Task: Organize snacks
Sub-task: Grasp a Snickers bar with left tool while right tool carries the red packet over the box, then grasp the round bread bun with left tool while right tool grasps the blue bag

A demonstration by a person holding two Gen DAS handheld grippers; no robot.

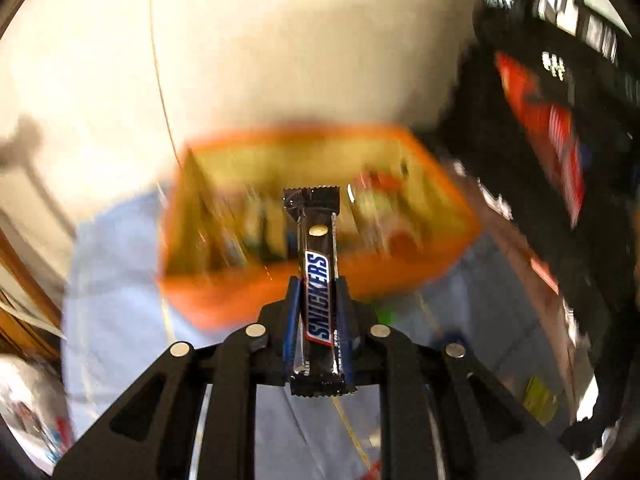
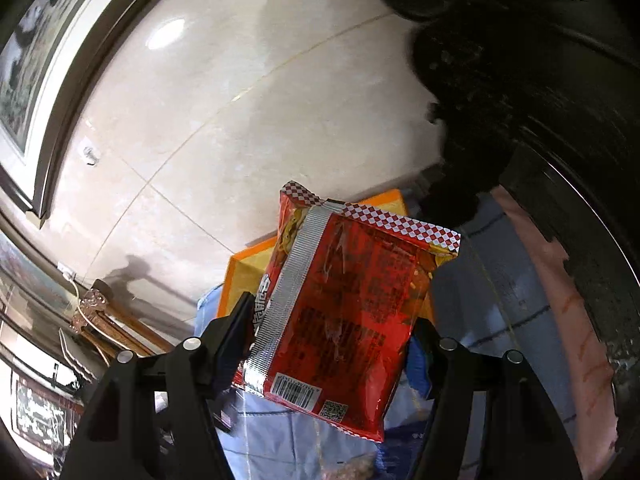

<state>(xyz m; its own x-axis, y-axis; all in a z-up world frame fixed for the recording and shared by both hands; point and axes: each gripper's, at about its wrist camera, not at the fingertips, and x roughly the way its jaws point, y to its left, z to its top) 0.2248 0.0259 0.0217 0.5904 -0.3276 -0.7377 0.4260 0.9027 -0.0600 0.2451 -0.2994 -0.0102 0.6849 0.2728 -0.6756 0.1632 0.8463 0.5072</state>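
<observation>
Two snacks are held, one per gripper. Left gripper (image 1: 318,300): blue-padded jaws clamped on a Snickers bar (image 1: 318,288), glossy dark-brown wrapper, slim rectangular shape, crimped zigzag seals at both ends, lying lengthwise along the fingers with its far end projecting past them. No earlier view to compare.

Beyond the bar, heavily motion-blurred: an orange box (image 1: 320,216), rectangular, open-topped, yellowish inside, with indistinct items in it. It sits on a pale-blue cloth (image 1: 120,280); which part of the cloth it occupies cannot be fixed through the blur. Bar is above the box's near wall, not inside it.

Right gripper (image 2: 334,328): black jaws set wide, closed on a red noodle packet (image 2: 344,312), crinkled glossy film, pillow-shaped, silver ribbed back seam, red-white checked top seal, barcode at its lower end. Packet tilted, held off the cloth.

Behind the packet, an orange box corner (image 2: 392,200) shows. Floor (image 2: 240,100): smooth cream tiles with thin joints.
</observation>
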